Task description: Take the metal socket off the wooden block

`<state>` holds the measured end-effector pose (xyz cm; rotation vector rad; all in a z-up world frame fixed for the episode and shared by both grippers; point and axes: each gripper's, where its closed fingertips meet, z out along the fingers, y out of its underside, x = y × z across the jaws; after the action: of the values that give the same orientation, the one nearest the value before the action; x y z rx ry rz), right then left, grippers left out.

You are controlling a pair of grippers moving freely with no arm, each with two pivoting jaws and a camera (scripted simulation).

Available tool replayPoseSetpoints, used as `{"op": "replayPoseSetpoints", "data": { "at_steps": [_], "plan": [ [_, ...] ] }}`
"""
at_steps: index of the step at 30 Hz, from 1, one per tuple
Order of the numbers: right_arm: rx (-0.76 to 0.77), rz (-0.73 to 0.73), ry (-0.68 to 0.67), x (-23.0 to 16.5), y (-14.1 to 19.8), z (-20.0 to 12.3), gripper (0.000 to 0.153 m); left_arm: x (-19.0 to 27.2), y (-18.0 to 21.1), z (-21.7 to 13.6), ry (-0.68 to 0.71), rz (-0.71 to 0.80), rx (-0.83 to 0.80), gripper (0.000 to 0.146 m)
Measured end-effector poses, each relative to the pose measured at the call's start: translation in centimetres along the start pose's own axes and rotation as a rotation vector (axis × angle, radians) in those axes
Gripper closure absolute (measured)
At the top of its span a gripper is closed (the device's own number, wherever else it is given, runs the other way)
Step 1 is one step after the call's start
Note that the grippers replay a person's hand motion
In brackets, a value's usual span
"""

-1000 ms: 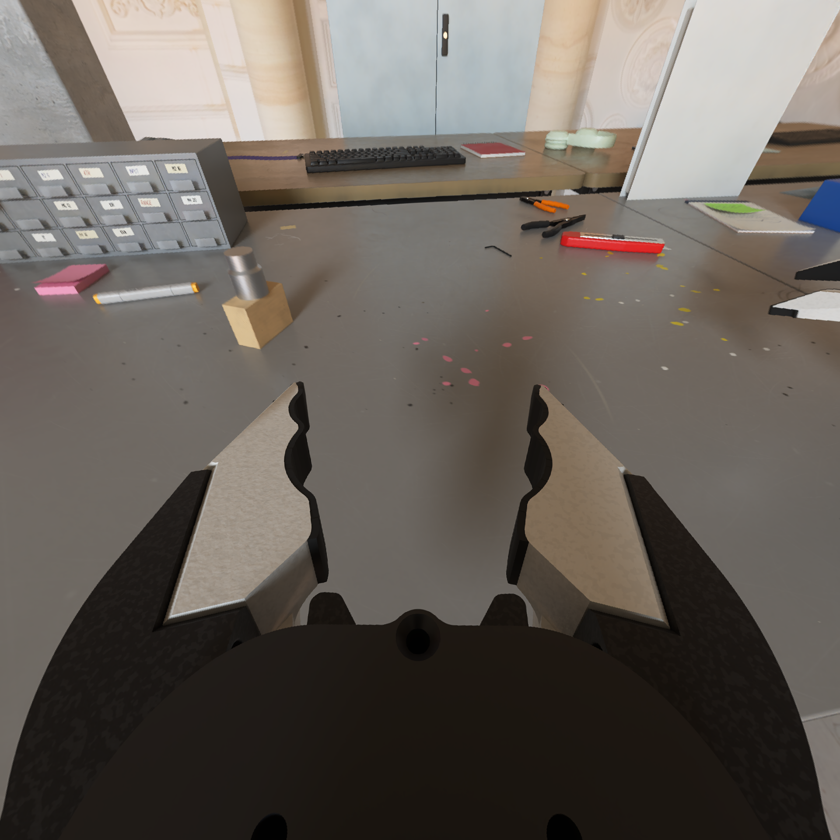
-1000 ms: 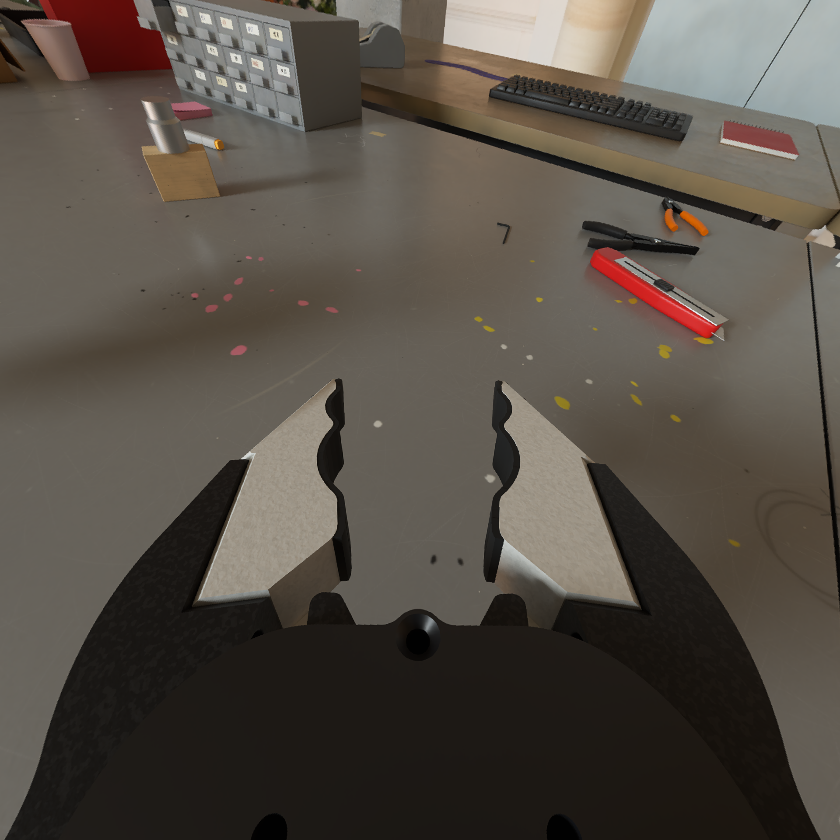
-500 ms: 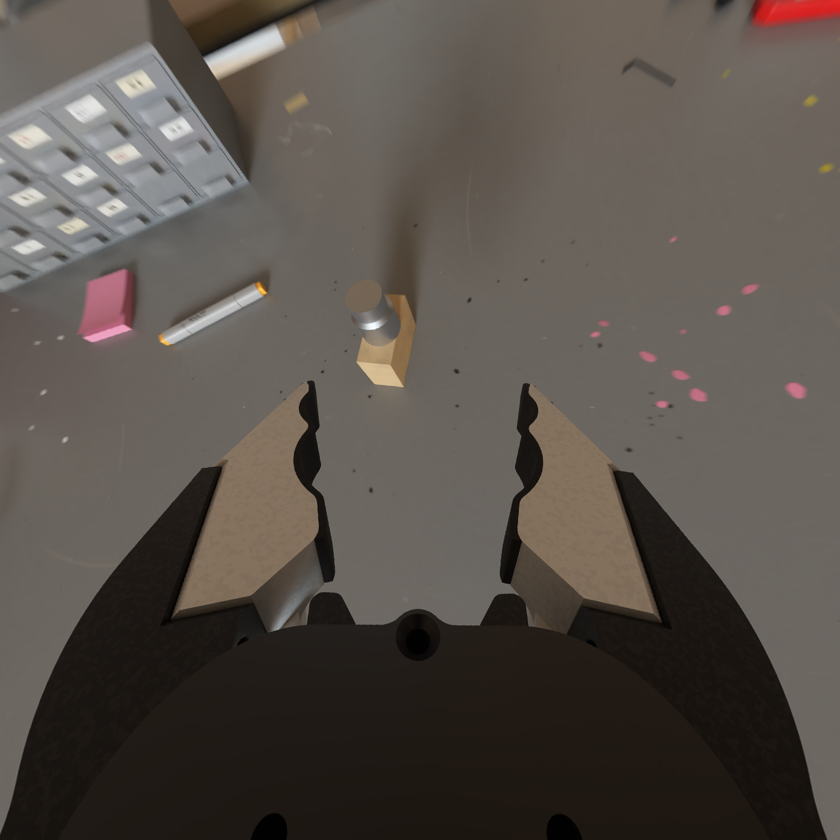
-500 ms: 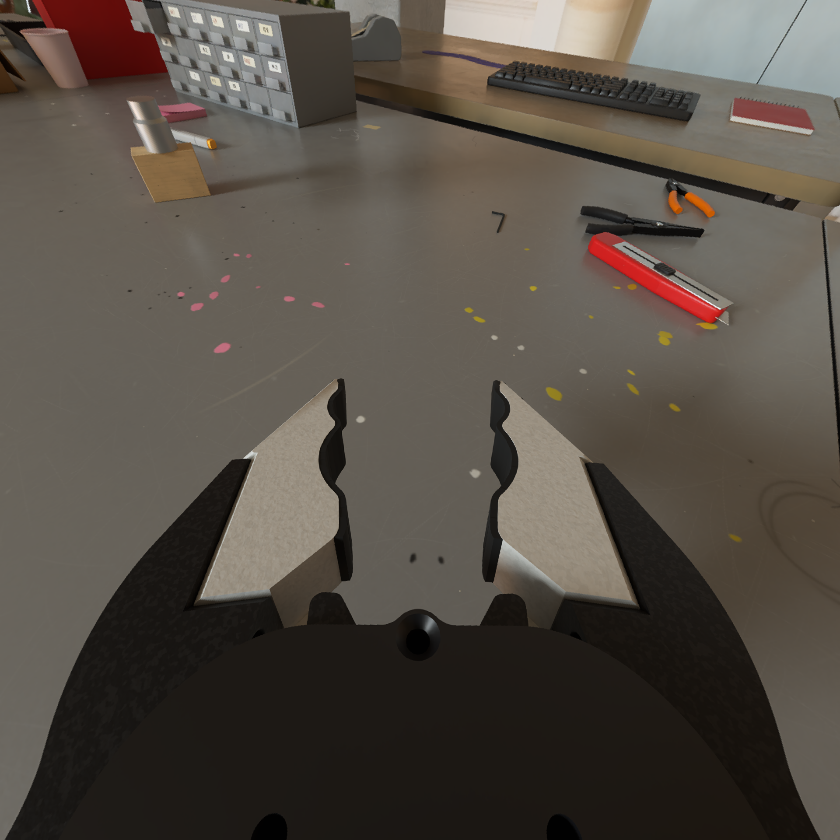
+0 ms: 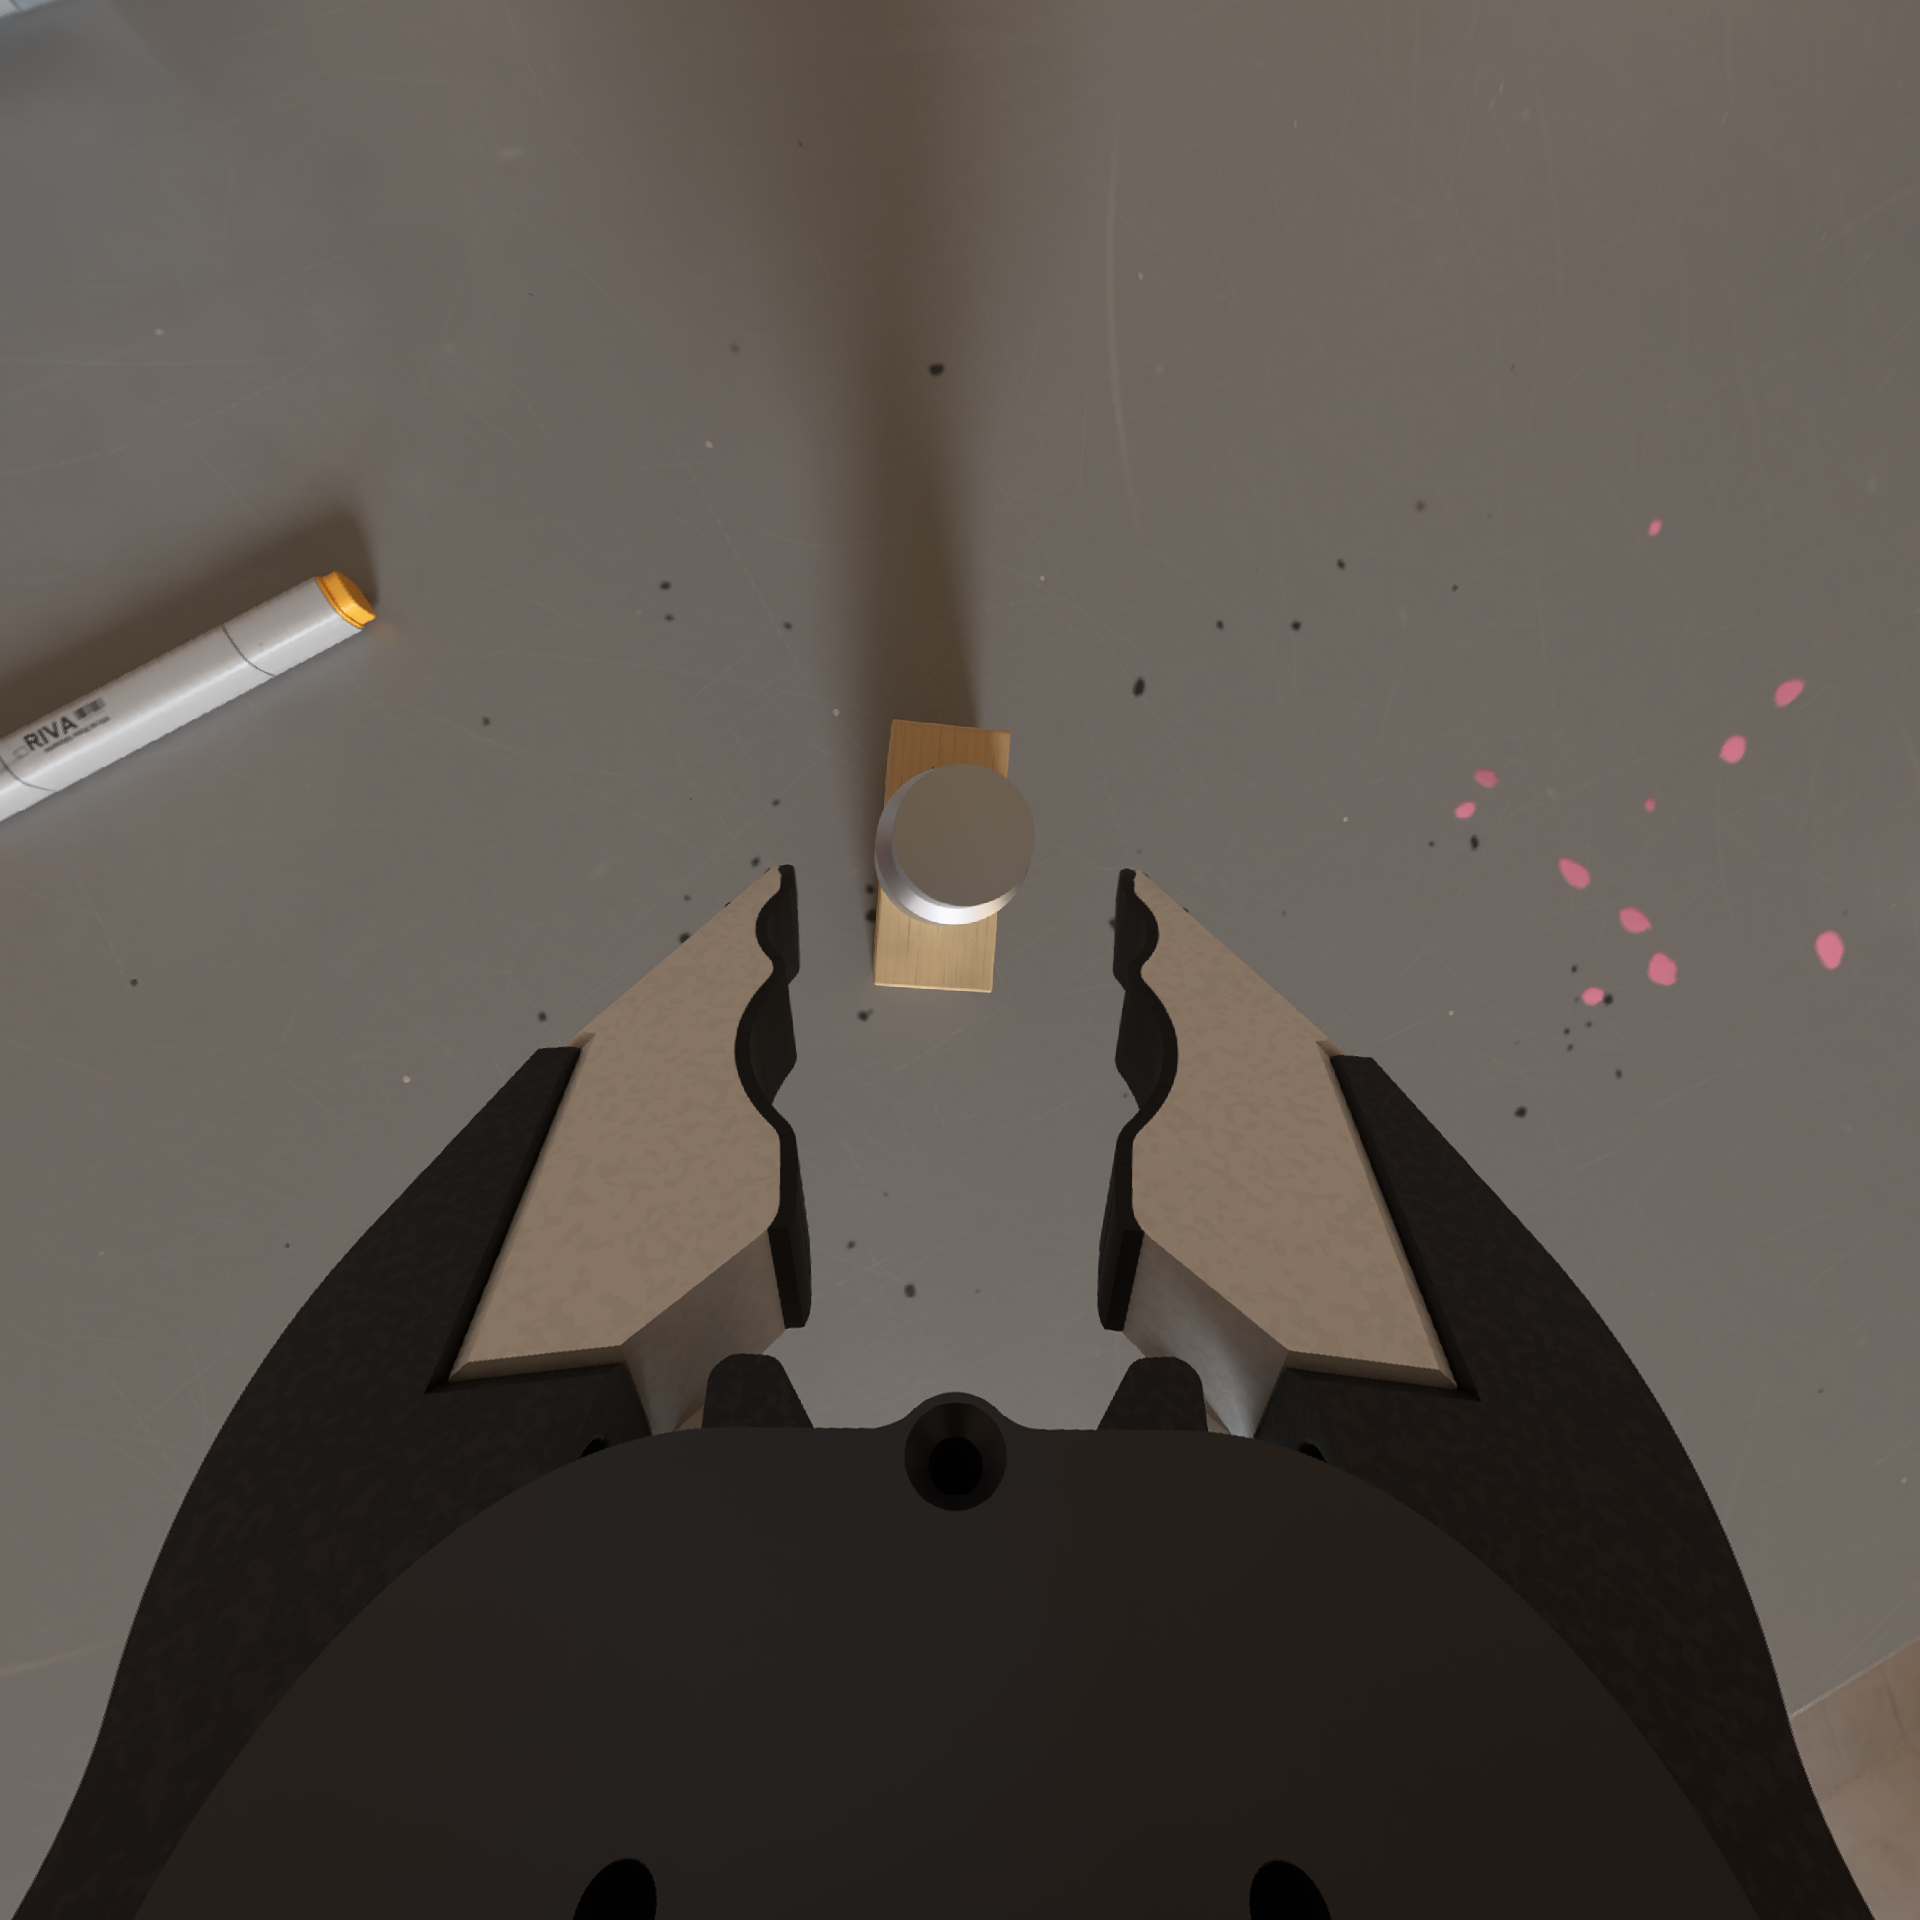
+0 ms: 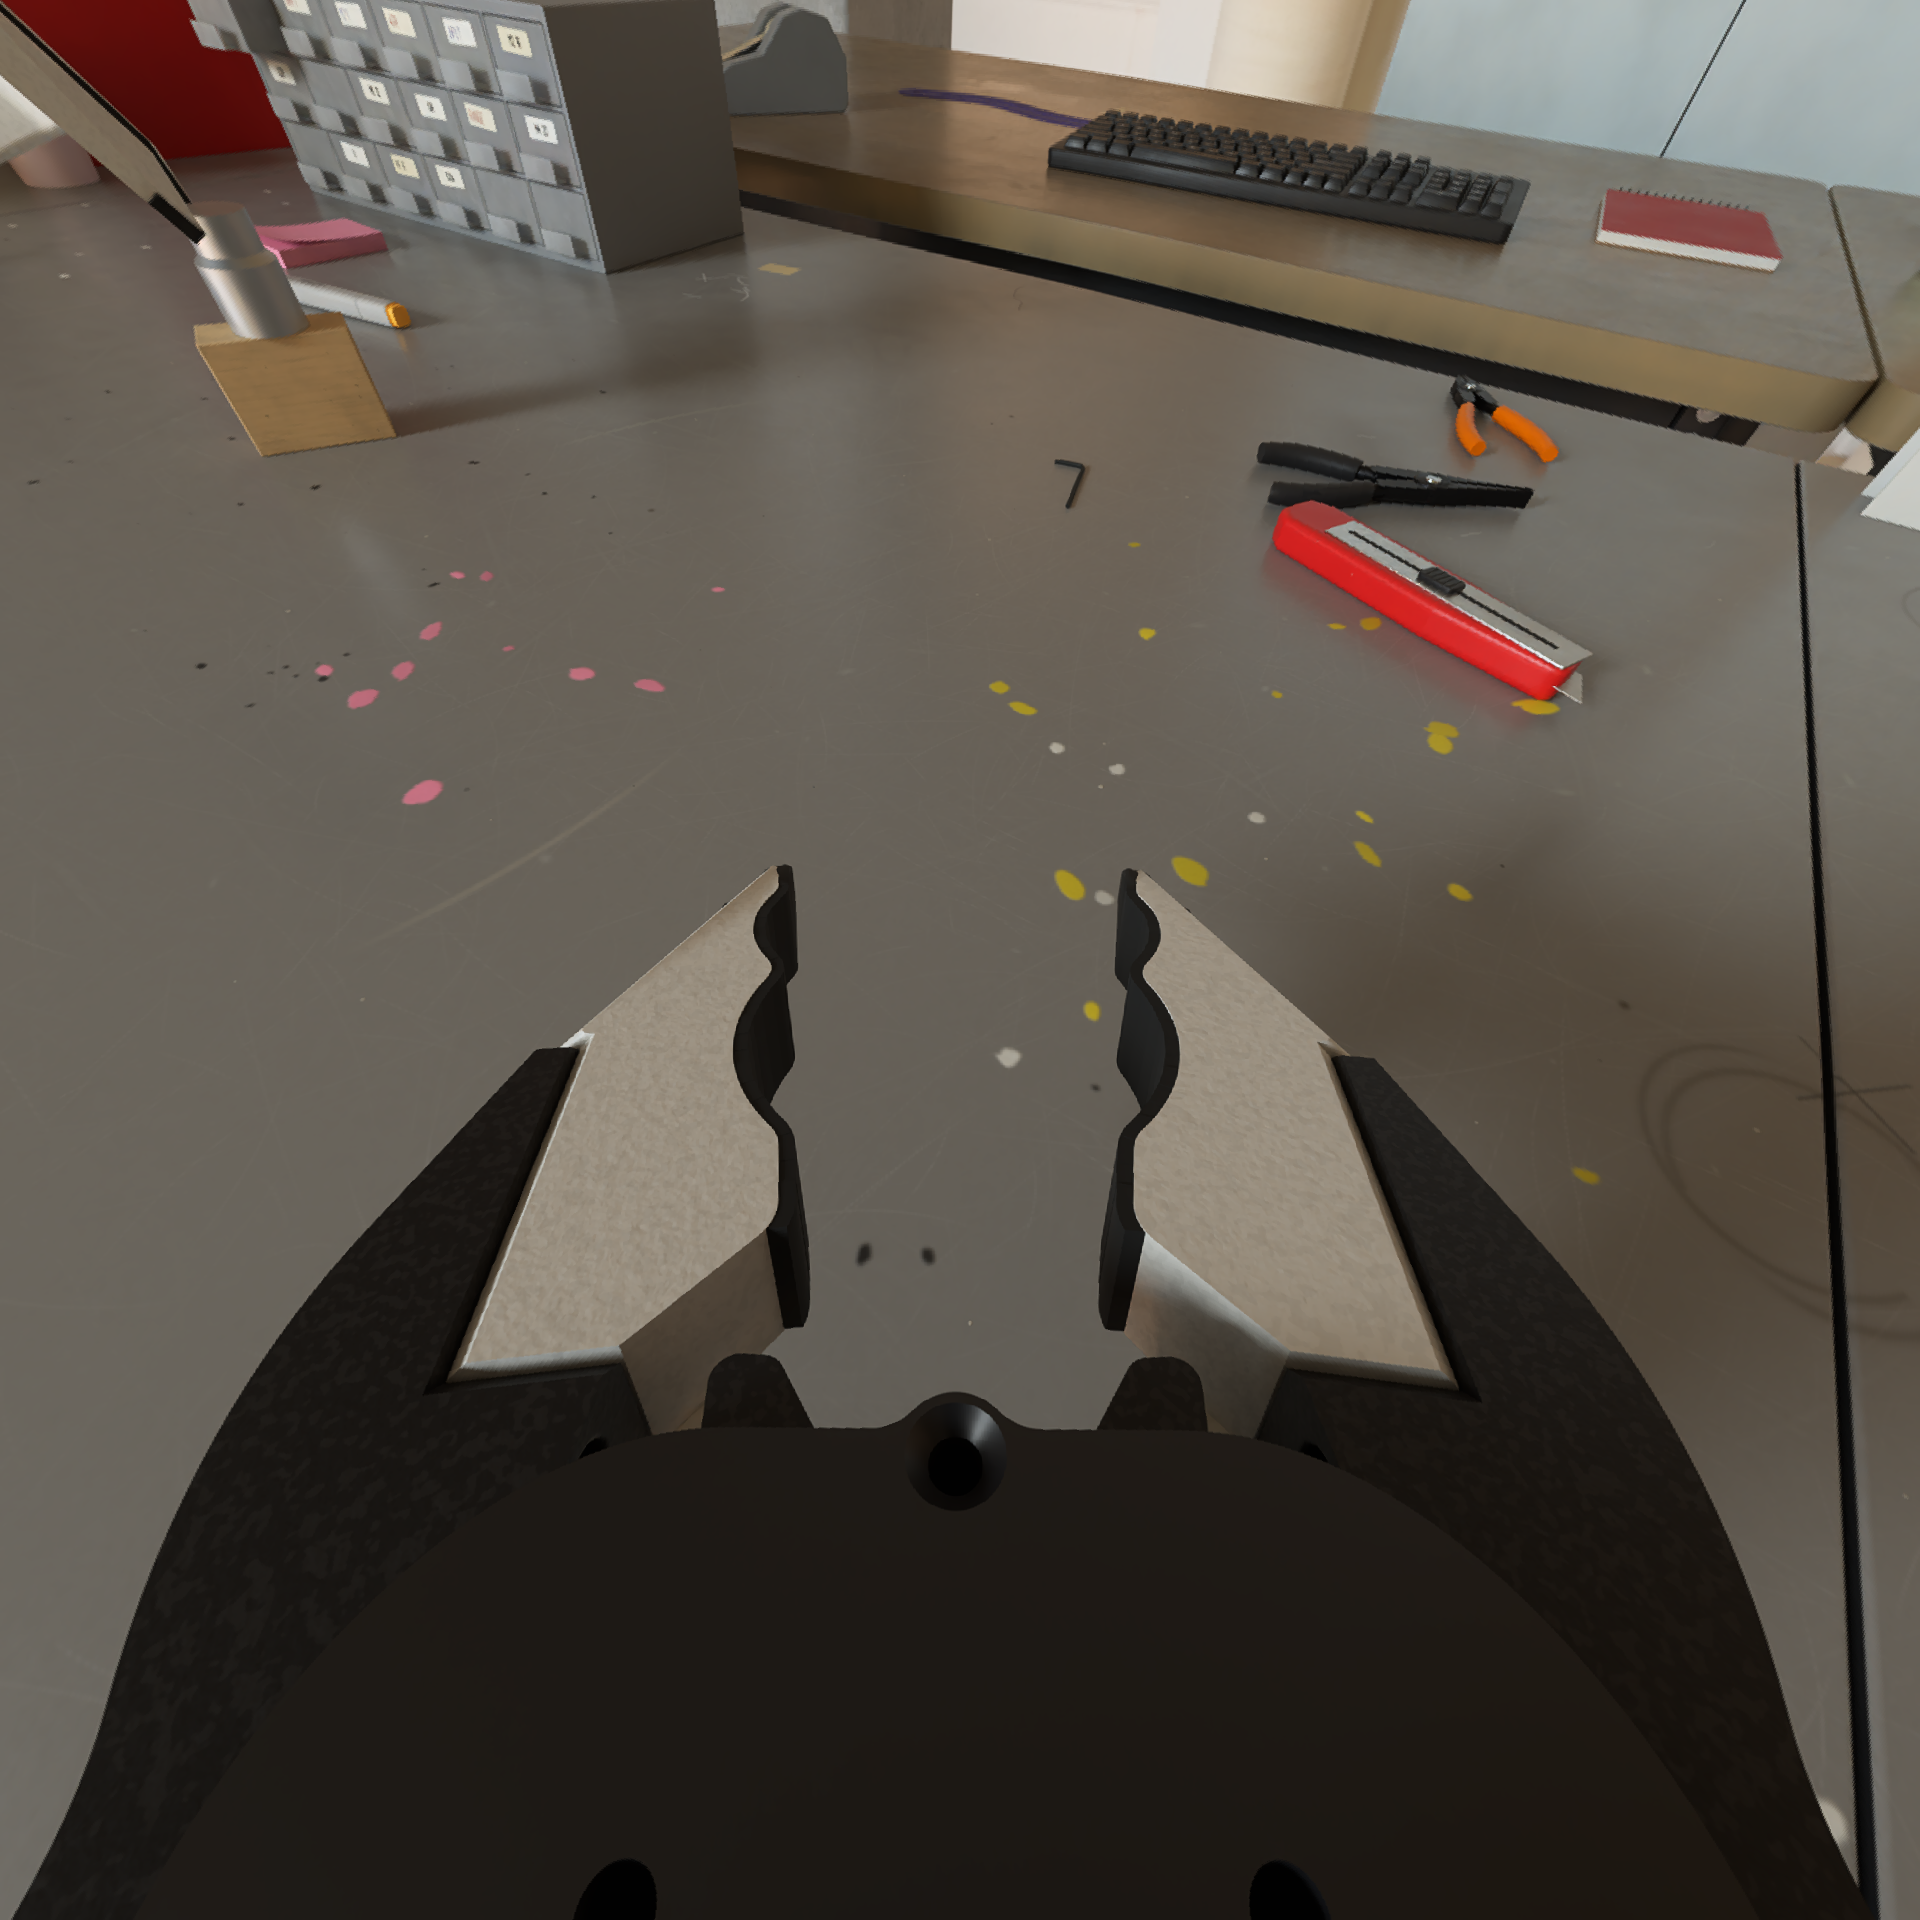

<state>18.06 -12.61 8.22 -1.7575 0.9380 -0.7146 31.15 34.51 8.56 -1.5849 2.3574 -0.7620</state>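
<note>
Left gripper [image 5: 951, 883] is looking almost straight down, jaws spread wide and holding nothing. The socket [image 5: 956, 844] is standing upright on the block [image 5: 935, 951], just beyond the fingertips and centred in the gap between them. In the right wrist view one finger of the left gripper is hanging just beside the socket's top, at its left; contact cannot be told.

Right gripper [image 6: 954, 883] is sitting well apart at the near right, jaws parted and empty, over bare table [image 6: 935, 582].

Handling, as a judgement: the socket is a plain steel cylinder, stiff, probably heavy for its bulk, with smooth, likely slippery sides. Best hold looks to be across the round wall, below the flat top rim, seated in the scalloped notches of the pads. The block looks light and loose on the table, so it may be riding up with the socket if the fit is snug; a straight lift seems safest.

Containers: a grey drawer cabinet [image 6: 582, 135] is standing at the far left, drawers all closed, contents hidden. A marker [image 5: 177, 696] is lying left of the block, apart from it.
</note>
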Motion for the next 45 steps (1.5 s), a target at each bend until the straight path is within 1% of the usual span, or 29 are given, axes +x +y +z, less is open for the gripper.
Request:
{"op": "replayPoseSetpoints", "data": {
  "at_steps": [2,6,9,13,16,20,23,25,27,30,33,35,38,42,45],
  "plan": [
    [-0.003,0.004,-0.002,0.1,0.1,0.2,0.091,0.2,-0.1,0.4,0.009,0.015,-0.026,0.088],
    [-0.011,-0.004,-0.008,-0.2,0.2,0.4,0.091,0.6,0.0,1.3,0.096,-0.012,-0.065,0.097],
    [-0.017,-0.013,-0.009,-0.3,0.3,0.4,0.091,0.6,-0.1,1.6,0.171,-0.052,-0.06,0.101],
    [-0.022,-0.009,-0.004,-0.1,0.5,0.4,0.091,0.5,0.1,1.5,0.229,-0.063,-0.046,0.108],
    [-0.024,-0.008,-0.001,0.1,0.5,0.4,0.092,0.4,0.2,1.3,0.225,-0.056,-0.049,0.11],
    [-0.019,-0.013,0.003,0.2,0.2,0.2,0.093,0.2,0.2,0.7,0.162,-0.022,-0.037,0.113],
    [-0.014,-0.015,0.005,0.2,0.1,0.1,0.093,0.5,-0.5,-1.1,0.123,0.003,0.022,0.113],
    [-0.007,-0.016,0.005,0.2,-0.1,0.0,0.093,1.0,-1.1,-3.0,0.077,0.021,0.096,0.113],
    [0.0,-0.019,0.004,0.2,-0.3,0.0,0.093,2.7,-1.3,-5.3,0.052,0.075,0.191,0.113],
    [0.015,-0.025,-0.002,-0.1,-0.6,0.0,0.093,6.2,-0.4,-8.9,-0.05,0.152,0.326,0.113],
    [0.028,-0.036,-0.011,-0.7,-0.9,0.1,0.094,10.7,1.6,-11.6,-0.141,0.185,0.463,0.114],
    [0.032,-0.043,-0.023,-1.2,-1.0,0.1,0.094,13.8,3.6,-12.5,-0.181,0.185,0.53,0.114],
    [0.03,-0.061,-0.038,-2.1,-1.1,0.2,0.093,18.0,6.9,-12.2,-0.2,0.16,0.575,0.114],
    [0.033,-0.077,-0.046,-2.9,-1.1,-0.1,0.093,22.5,11.6,-9.2,-0.168,0.102,0.527,0.114],
    [0.038,-0.082,-0.045,-3.1,-1.1,-0.3,0.093,25.1,14.1,-7.3,-0.117,0.046,0.511,0.114]
  ]
}}
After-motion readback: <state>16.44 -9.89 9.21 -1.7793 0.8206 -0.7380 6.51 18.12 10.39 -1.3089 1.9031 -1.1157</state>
